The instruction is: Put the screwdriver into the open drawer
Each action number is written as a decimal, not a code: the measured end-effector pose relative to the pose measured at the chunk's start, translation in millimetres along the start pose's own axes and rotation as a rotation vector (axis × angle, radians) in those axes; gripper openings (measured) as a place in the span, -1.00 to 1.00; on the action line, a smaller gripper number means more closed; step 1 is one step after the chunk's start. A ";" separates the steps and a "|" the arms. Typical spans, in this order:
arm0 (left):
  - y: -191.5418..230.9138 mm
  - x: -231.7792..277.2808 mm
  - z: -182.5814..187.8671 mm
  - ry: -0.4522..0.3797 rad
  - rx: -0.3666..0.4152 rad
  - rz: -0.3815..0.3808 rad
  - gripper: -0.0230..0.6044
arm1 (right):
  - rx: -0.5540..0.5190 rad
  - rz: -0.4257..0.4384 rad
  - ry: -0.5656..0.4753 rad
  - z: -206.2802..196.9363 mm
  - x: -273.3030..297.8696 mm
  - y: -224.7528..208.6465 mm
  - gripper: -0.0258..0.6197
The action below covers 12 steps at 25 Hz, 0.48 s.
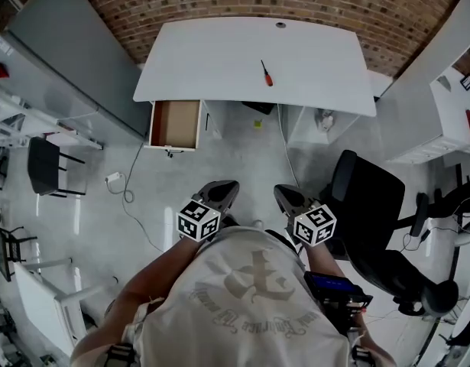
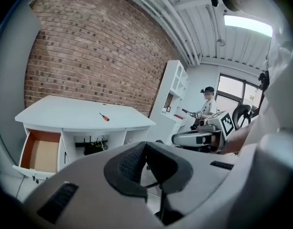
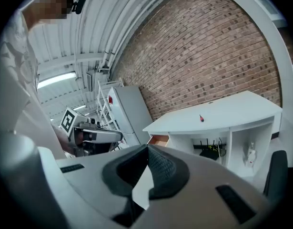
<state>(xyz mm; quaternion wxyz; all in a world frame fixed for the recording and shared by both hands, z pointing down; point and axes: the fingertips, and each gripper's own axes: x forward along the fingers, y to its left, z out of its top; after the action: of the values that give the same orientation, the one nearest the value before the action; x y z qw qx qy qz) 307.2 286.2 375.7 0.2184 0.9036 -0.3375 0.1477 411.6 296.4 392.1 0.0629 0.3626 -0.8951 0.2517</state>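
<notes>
The screwdriver [image 1: 266, 73] lies on the desk [image 1: 219, 60]; the open drawer [image 1: 176, 124] juts below the desk's left end. The left hand-held gripper [image 1: 222, 192] and right hand-held gripper [image 1: 288, 197], well short of the desk, are closed and empty.

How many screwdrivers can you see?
1. The screwdriver lies on top of the white desk, to the right of the open drawer. Others could be hidden in the desk's shelves, where I can't see.

Left tongs [image 1: 225, 188] shut, right tongs [image 1: 285, 194] shut, both empty
</notes>
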 end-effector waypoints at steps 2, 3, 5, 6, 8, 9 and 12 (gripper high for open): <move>-4.7 0.3 4.0 -0.002 0.017 -0.004 -0.86 | 0.000 0.009 -0.007 0.3 -0.3 0.1 -0.85; -6.1 0.1 4.3 0.000 0.024 -0.006 -0.86 | 0.001 0.012 -0.010 0.4 0.4 0.3 -0.85; -5.7 -2.1 2.3 0.008 0.026 -0.001 -0.86 | 0.011 0.014 -0.014 0.3 3.0 0.4 -0.85; -4.7 -3.8 1.2 0.012 0.023 0.005 -0.86 | 0.019 0.015 -0.015 -0.1 4.1 0.1 -0.85; -2.2 -6.9 1.3 0.011 0.018 0.020 -0.86 | 0.036 0.017 -0.016 -1.1 5.5 -1.2 -0.85; -0.9 -8.3 2.0 0.008 0.015 0.028 -0.86 | 0.041 0.018 -0.014 -1.9 6.2 -1.9 -0.85; 1.8 -11.8 0.2 0.003 0.002 0.046 -0.86 | 0.046 0.021 -0.004 -4.7 8.7 -2.6 -0.85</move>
<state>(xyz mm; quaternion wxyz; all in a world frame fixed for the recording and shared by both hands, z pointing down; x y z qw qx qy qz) 297.4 291.2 371.1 0.2145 0.8957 -0.3576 0.1545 406.7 291.8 399.8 0.0499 0.3549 -0.8931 0.2720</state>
